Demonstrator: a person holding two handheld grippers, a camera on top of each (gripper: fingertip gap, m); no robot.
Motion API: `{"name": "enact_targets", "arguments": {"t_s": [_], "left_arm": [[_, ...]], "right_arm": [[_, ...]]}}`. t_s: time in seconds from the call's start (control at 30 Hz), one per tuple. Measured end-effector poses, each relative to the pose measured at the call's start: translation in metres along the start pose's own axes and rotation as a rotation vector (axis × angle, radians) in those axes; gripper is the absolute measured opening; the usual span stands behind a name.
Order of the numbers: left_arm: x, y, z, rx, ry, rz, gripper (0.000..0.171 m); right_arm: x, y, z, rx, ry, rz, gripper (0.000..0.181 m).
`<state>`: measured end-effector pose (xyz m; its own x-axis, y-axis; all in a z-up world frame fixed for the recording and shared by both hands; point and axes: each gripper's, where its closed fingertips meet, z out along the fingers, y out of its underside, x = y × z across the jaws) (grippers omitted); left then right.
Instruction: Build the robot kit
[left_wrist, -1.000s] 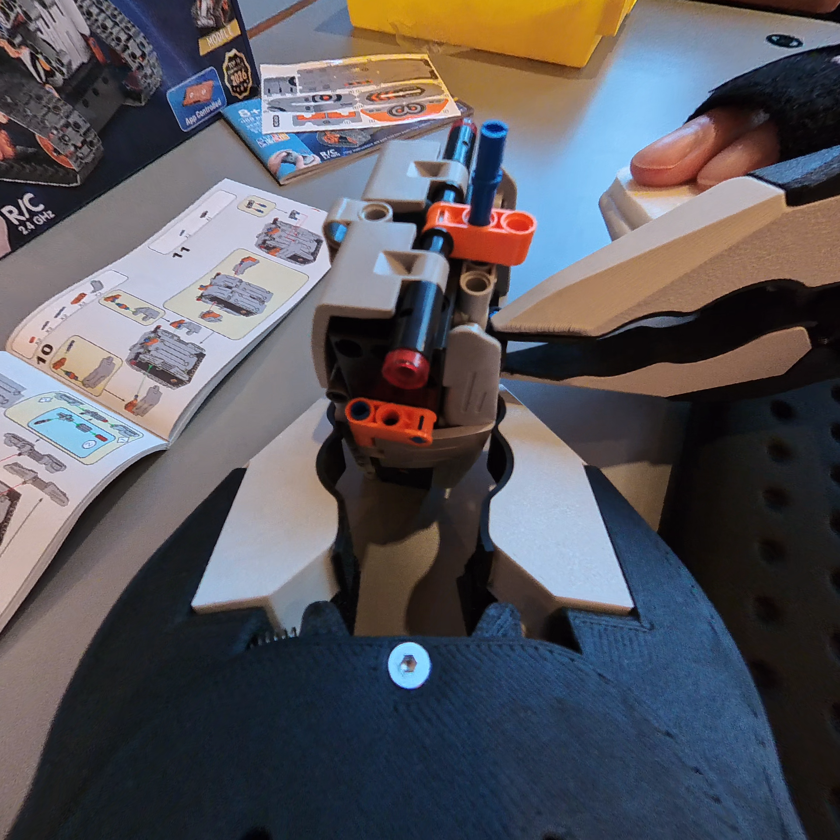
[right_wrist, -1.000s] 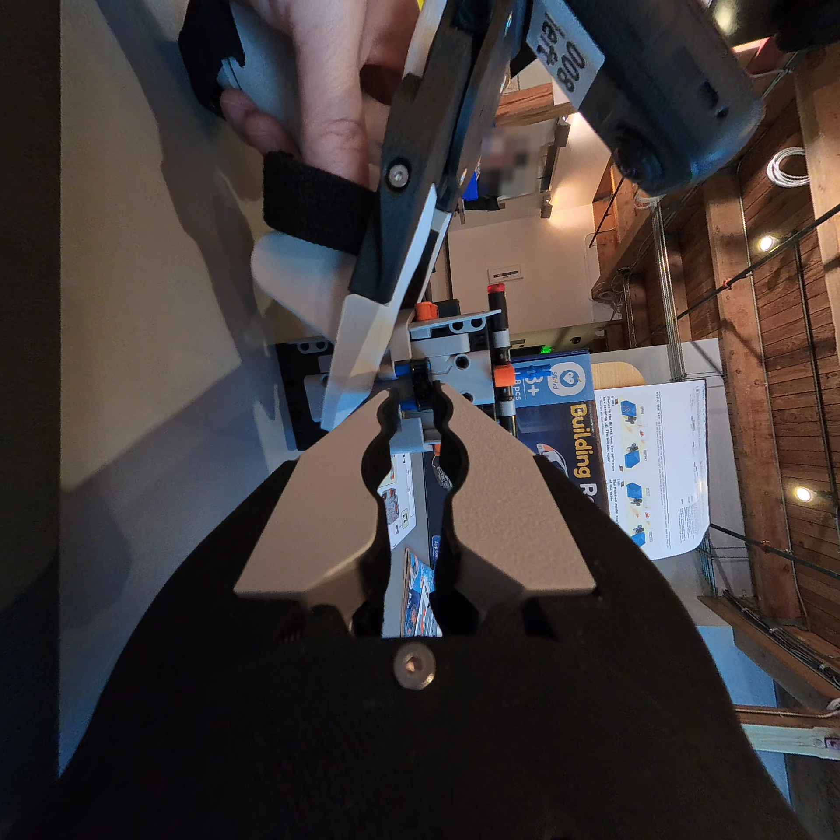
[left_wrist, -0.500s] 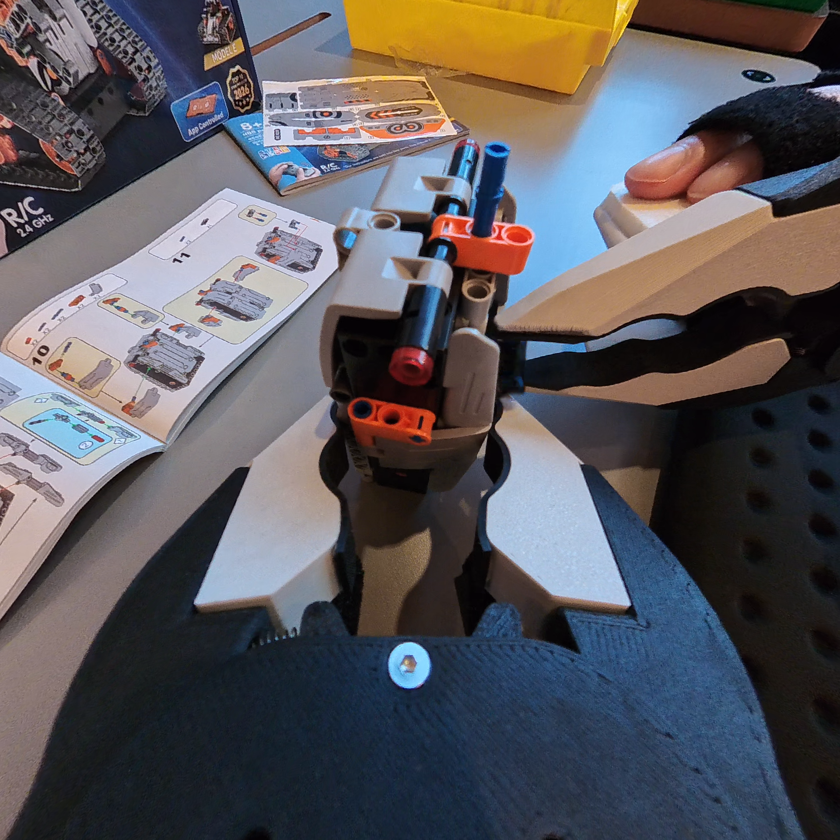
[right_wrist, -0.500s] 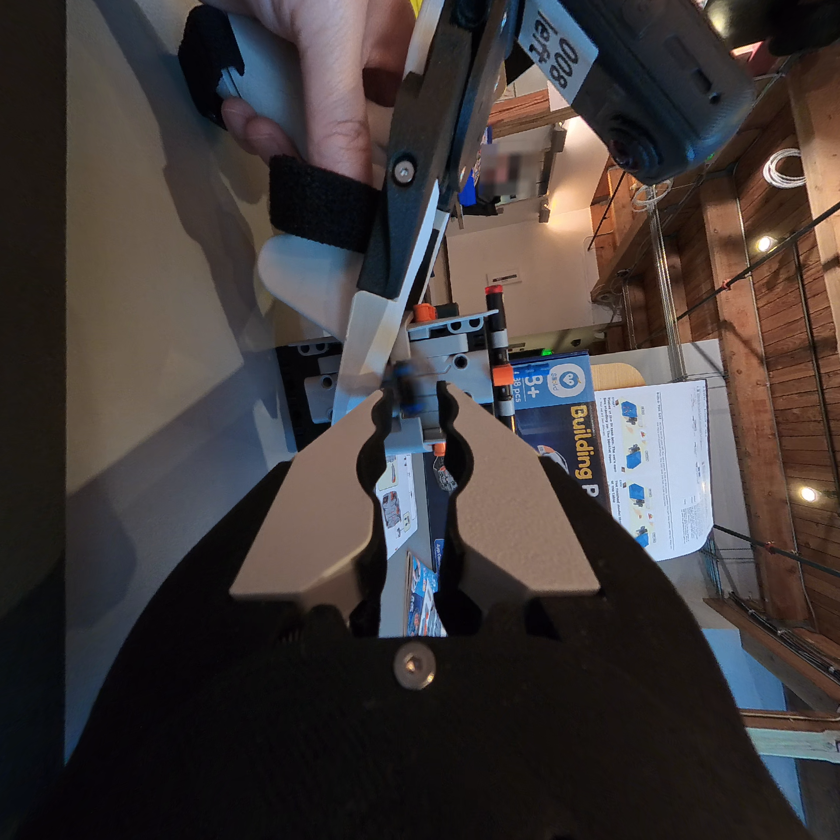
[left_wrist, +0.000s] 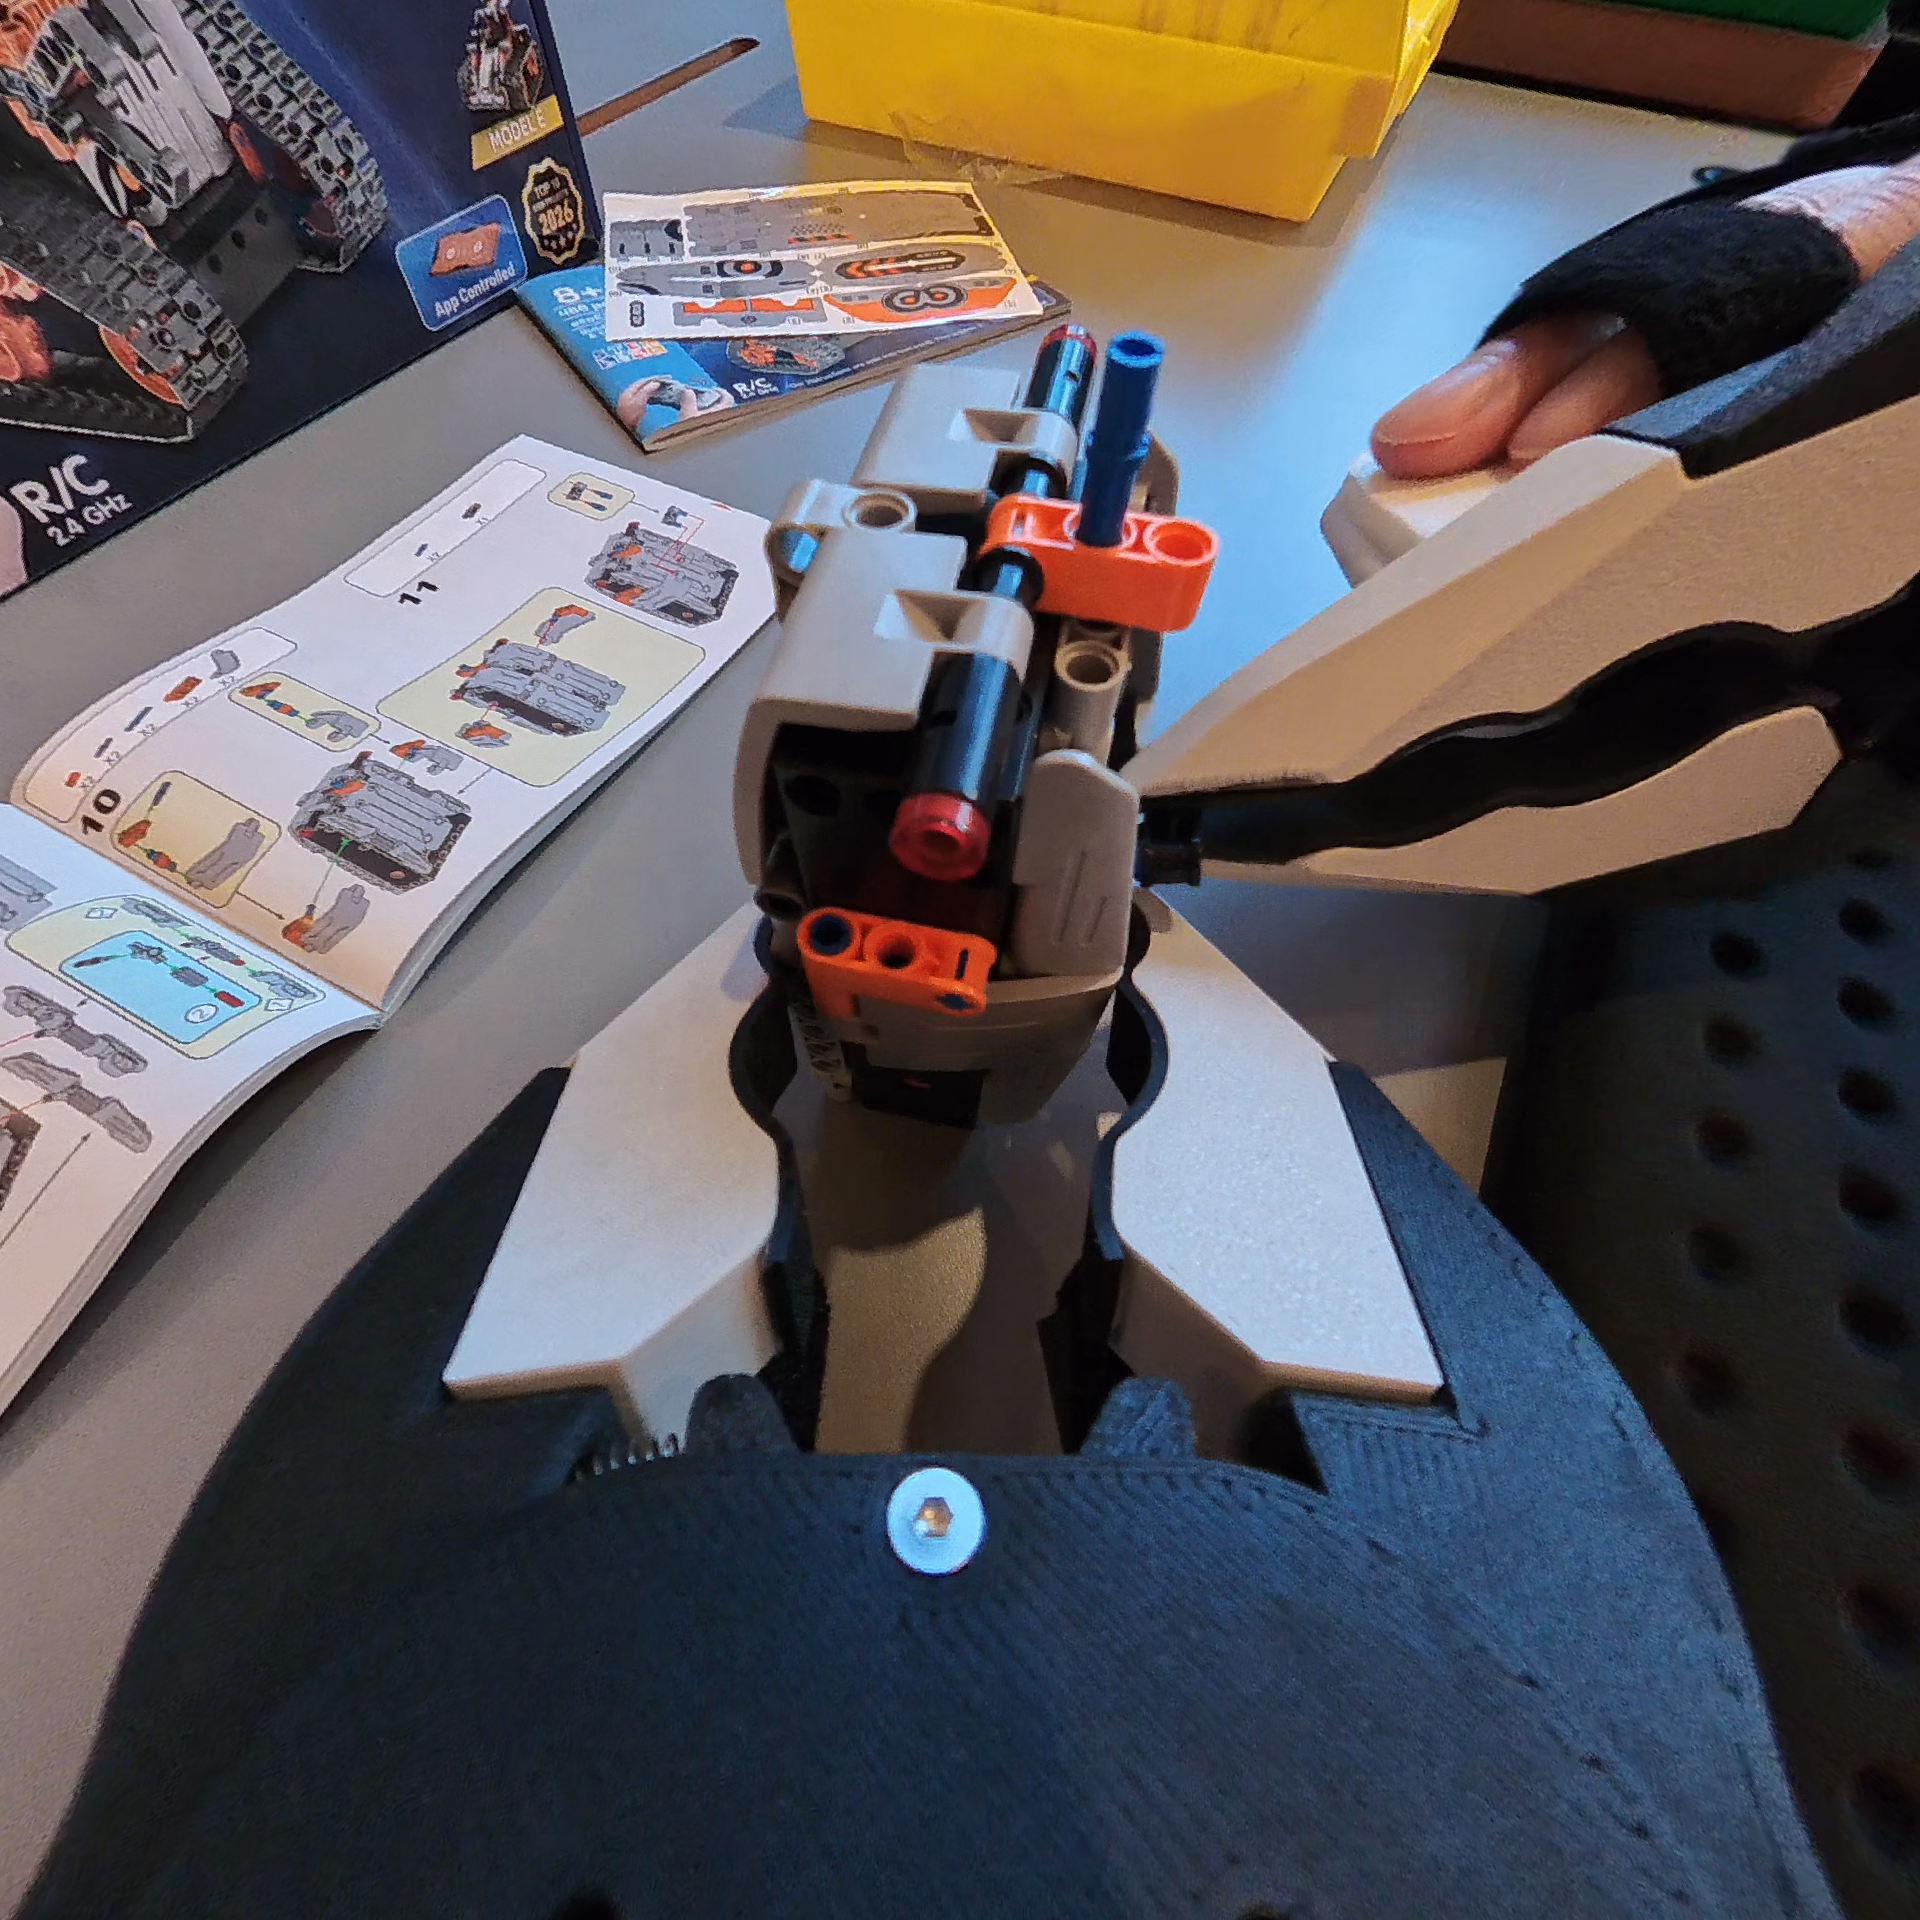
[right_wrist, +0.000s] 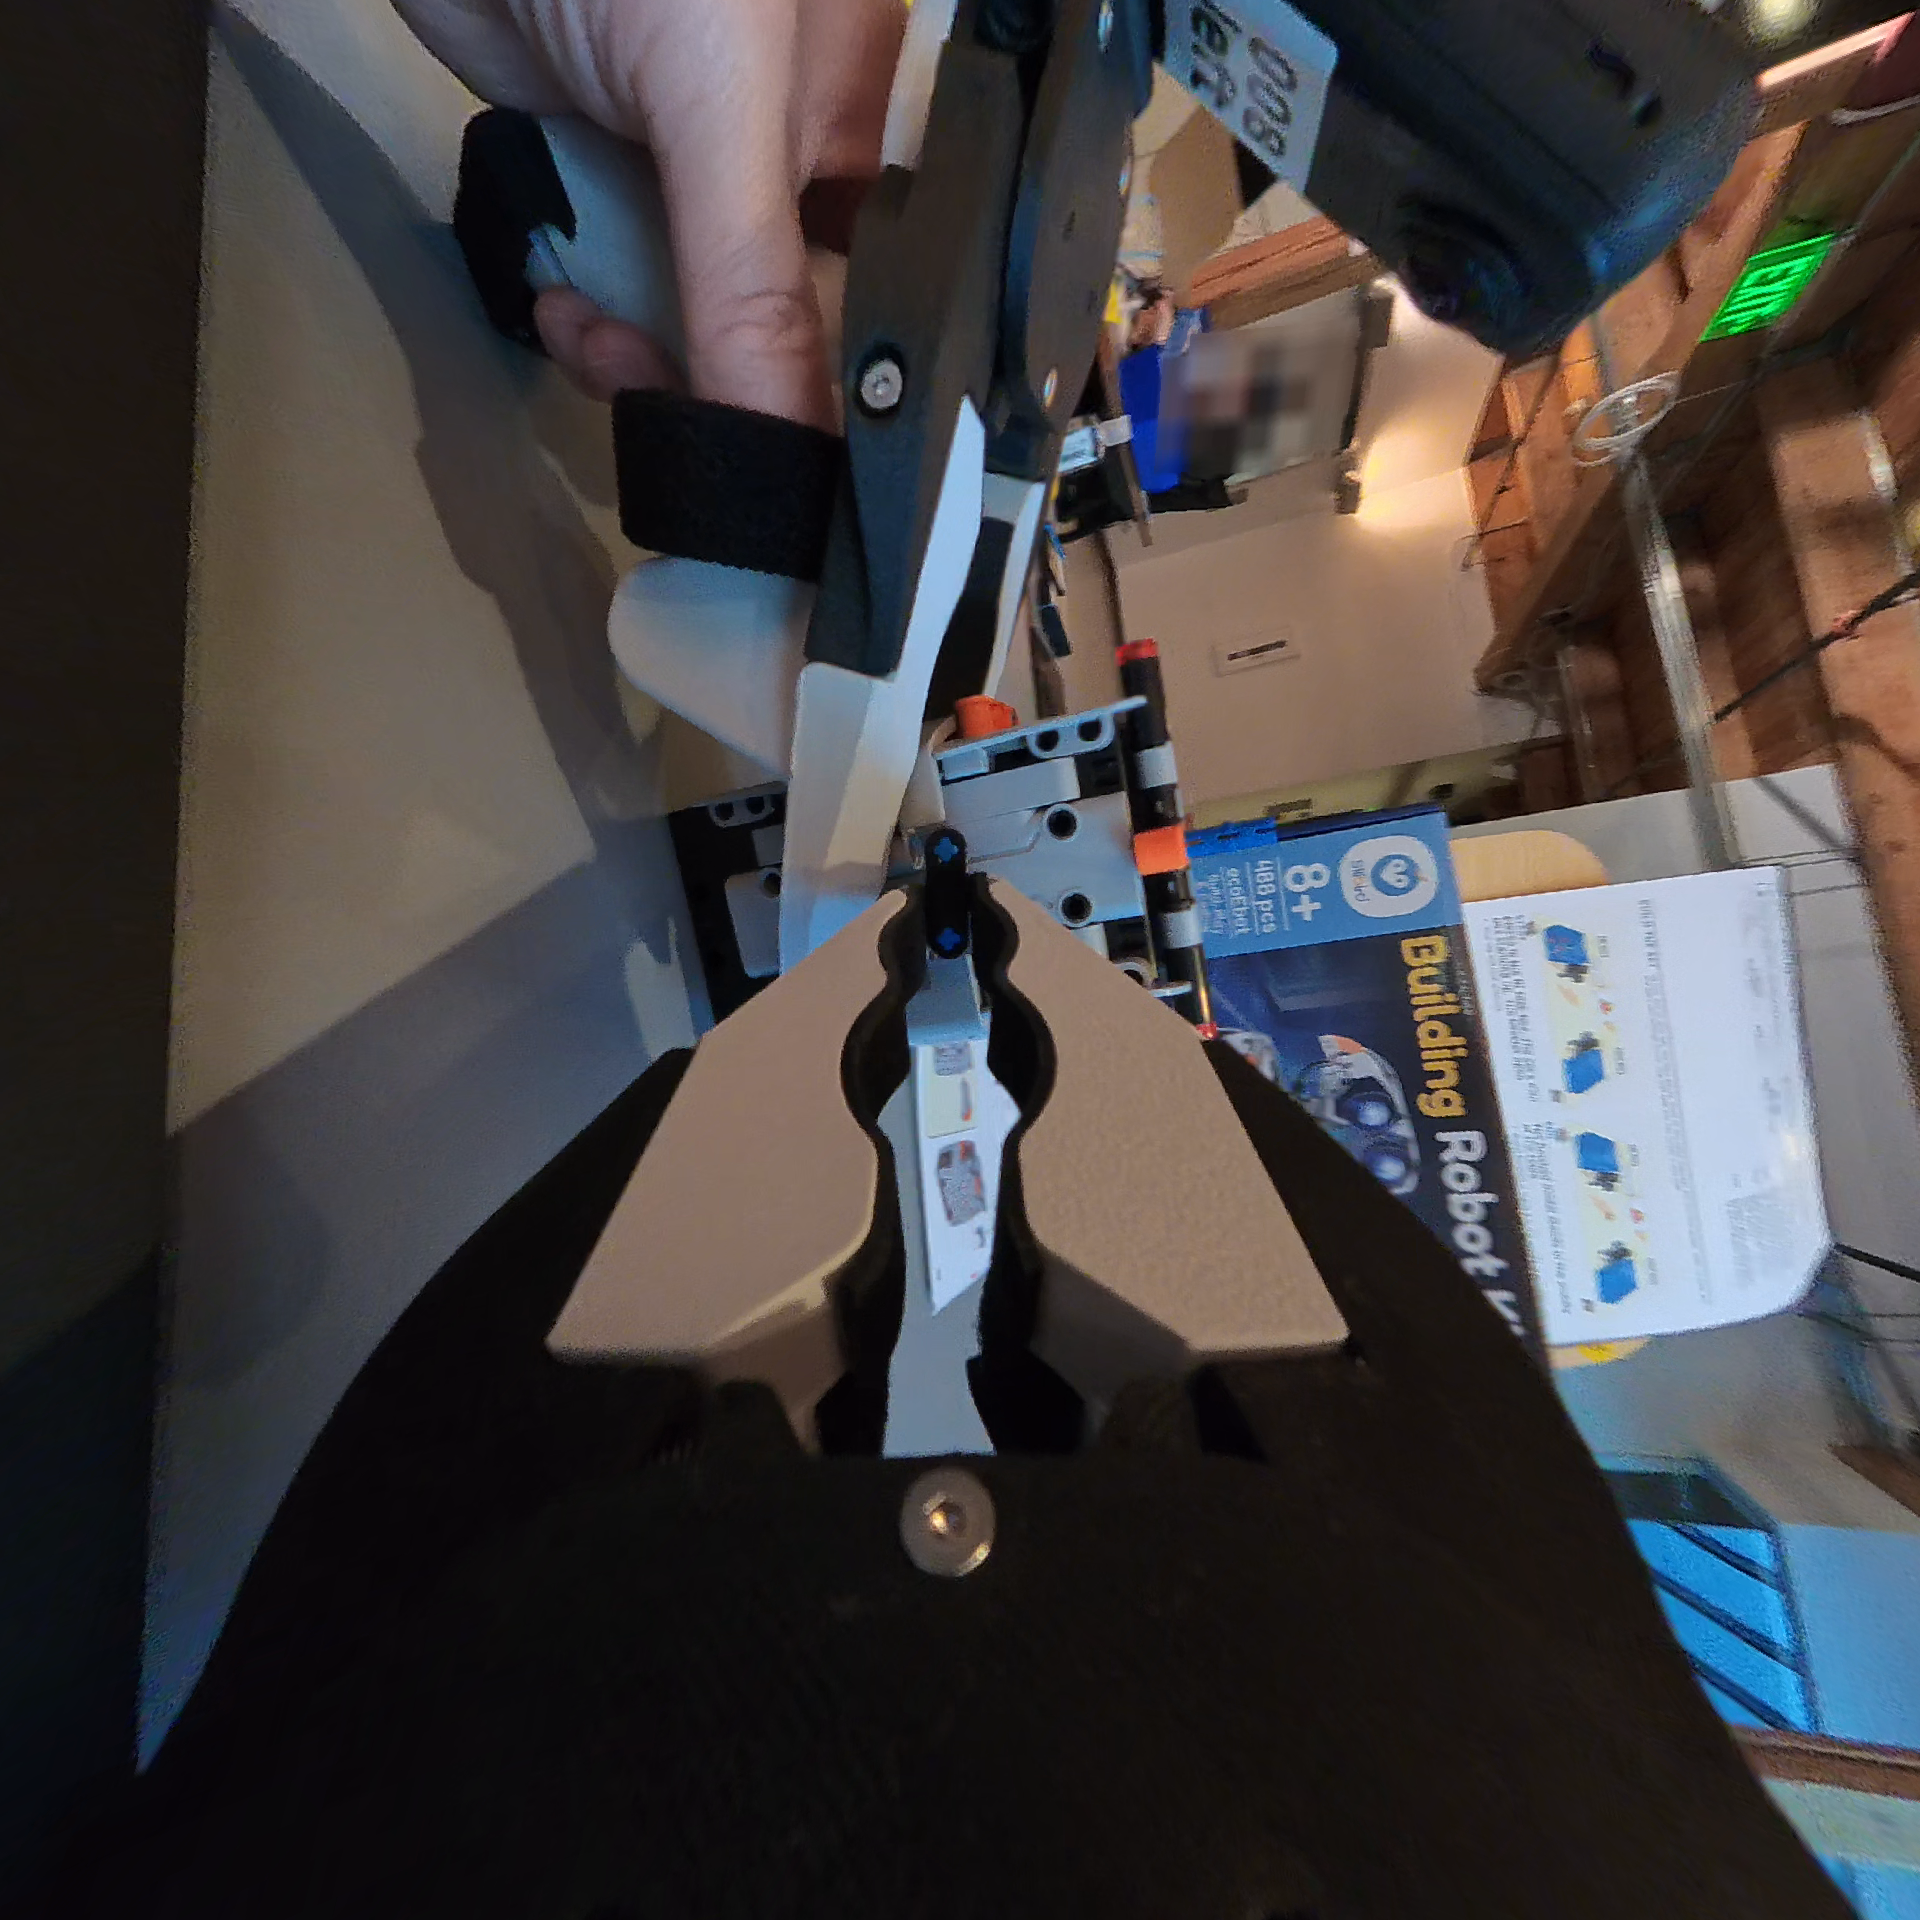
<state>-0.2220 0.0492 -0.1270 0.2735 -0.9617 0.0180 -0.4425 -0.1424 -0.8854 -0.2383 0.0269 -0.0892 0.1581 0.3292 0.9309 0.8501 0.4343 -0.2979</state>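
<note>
Left gripper (left_wrist: 940, 1049), matte grey fingers on ribbed black body, is clamping a grey, black and orange brick model (left_wrist: 935, 748) at frame centre. Right gripper (right_wrist: 940, 914), nearly closed, is pinching a small black pin (right_wrist: 948, 904) against the model's side. Open manual (left_wrist: 343, 748) is lying left; printed box (left_wrist: 208, 208) upper left; yellow bin (left_wrist: 1091, 94), contents hidden, is sitting at the top.

Print stood on the dark blue box (left_wrist: 260, 208), the open instruction booklet (left_wrist: 364, 779), the sticker sheet (left_wrist: 810, 260), a white tag (right_wrist: 1242, 78) and a green lit sign (right_wrist: 1766, 281); wording left unquoted.
</note>
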Motion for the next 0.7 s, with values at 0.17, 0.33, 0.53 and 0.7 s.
{"name": "enact_targets", "arguments": {"t_s": [0.17, 0.33, 0.53, 0.7], "left_arm": [[-0.005, -0.006, -0.015, 0.045, -0.069, 0.014, 0.071], [-0.009, -0.003, -0.038, 0.013, -0.271, 0.189, 0.077], [-0.003, -0.019, -0.044, 0.103, -0.281, 0.217, 0.086], [-0.009, -0.021, -0.031, 0.107, -0.21, 0.185, 0.09]], "right_arm": [[-0.002, 0.003, -0.001, 0.017, -0.135, 0.061, 0.008], [-0.002, 0.003, -0.003, 0.022, -0.23, 0.101, 0.008], [-0.004, 0.002, -0.001, 0.024, -0.266, 0.074, 0.008], [-0.004, 0.003, 0.0, 0.024, -0.289, 0.078, 0.008]]}}
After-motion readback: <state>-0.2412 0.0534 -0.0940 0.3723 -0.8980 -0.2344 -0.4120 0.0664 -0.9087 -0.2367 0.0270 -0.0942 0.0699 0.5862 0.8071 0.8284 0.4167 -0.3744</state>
